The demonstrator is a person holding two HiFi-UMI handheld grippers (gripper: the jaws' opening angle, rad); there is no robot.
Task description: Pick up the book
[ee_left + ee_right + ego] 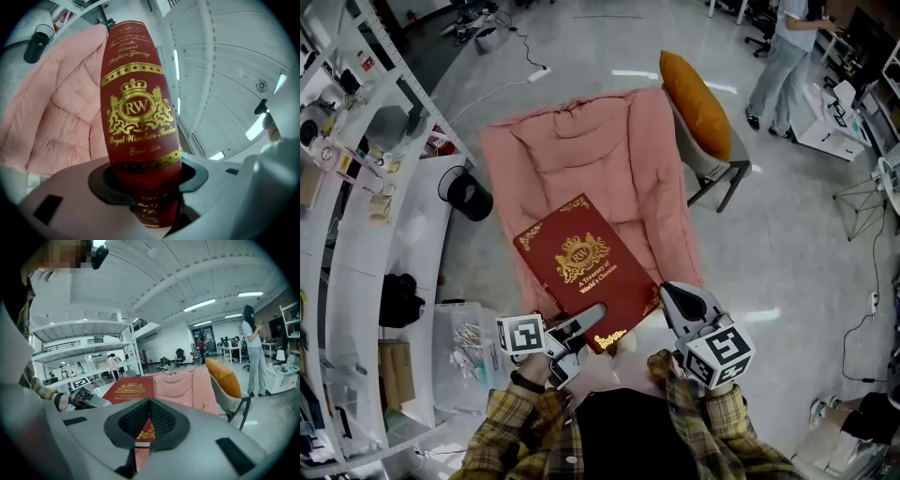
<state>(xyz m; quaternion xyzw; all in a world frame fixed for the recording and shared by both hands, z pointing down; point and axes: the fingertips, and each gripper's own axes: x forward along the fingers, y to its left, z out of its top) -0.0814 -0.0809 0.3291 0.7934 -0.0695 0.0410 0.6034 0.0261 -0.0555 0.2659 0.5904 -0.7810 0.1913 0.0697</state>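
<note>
Book mid-frame, long axis toward lower right | left gripper clamps its lower end | right gripper pinches its right corner

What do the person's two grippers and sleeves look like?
The left gripper and right gripper are grey with dark ribbed pads; each carries a white cube with black square markers. The sleeves are yellow plaid; a black band circles the left wrist.

One book, two grippers, one pink quilt, one orange cushion, one chair.
</note>
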